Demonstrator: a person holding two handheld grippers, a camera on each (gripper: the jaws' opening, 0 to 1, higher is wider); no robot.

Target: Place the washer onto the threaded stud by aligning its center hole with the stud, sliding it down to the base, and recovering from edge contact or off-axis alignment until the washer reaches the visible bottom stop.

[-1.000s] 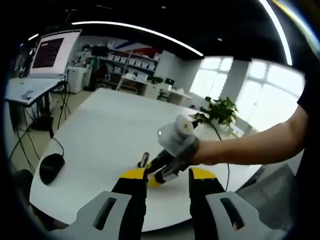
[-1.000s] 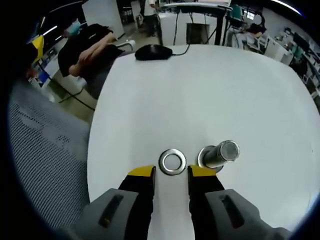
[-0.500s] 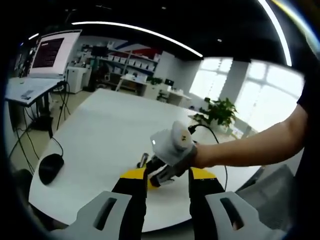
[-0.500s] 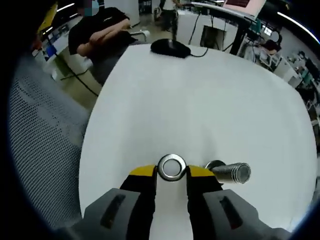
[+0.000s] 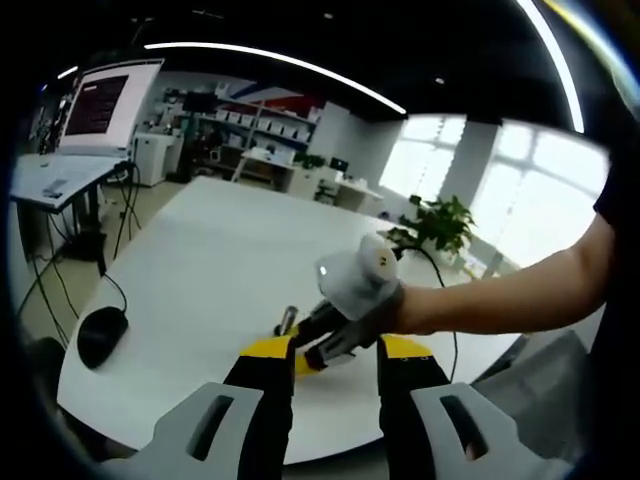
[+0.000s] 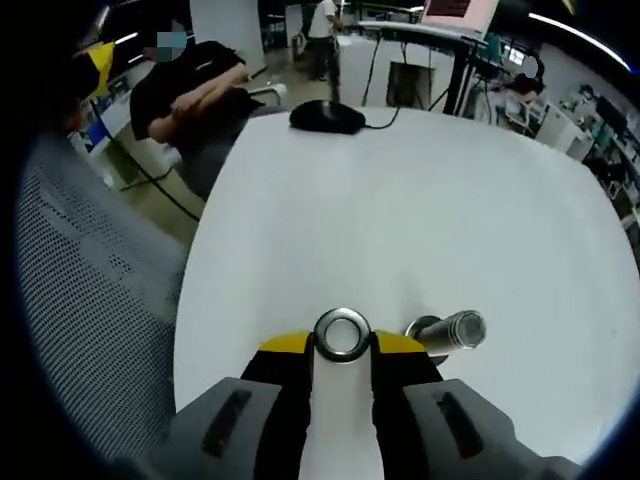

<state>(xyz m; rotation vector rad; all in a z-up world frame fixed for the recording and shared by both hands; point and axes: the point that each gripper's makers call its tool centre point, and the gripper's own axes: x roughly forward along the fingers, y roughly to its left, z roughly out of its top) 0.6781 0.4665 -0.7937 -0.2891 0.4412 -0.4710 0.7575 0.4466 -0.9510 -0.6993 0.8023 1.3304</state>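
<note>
A wide white table [image 6: 420, 190] fills the room's middle, a grey mesh chair back [image 6: 90, 330] pressed against its edge at nine o'clock in the right gripper view. At the table's far end, twelve o'clock, a black computer mouse [image 6: 327, 117] lies with its cable trailing off, and a seated person in dark clothes [image 6: 190, 90] folds their arms just past it at eleven o'clock. The right gripper [image 6: 342, 345], yellow-tipped, is clenched on the washer [image 6: 342, 335], a bright steel ring nipped by its rim between the jaws with its centre hole open to view. Just beside it at three o'clock stands the threaded stud [image 6: 452, 331], leaning in the picture, its top bare; washer and stud are apart. In the left gripper view the left gripper [image 5: 335, 350] hangs released, jaws parted on nothing, while a bare forearm [image 5: 500, 295] reaches in from three o'clock toward the stud
</note>
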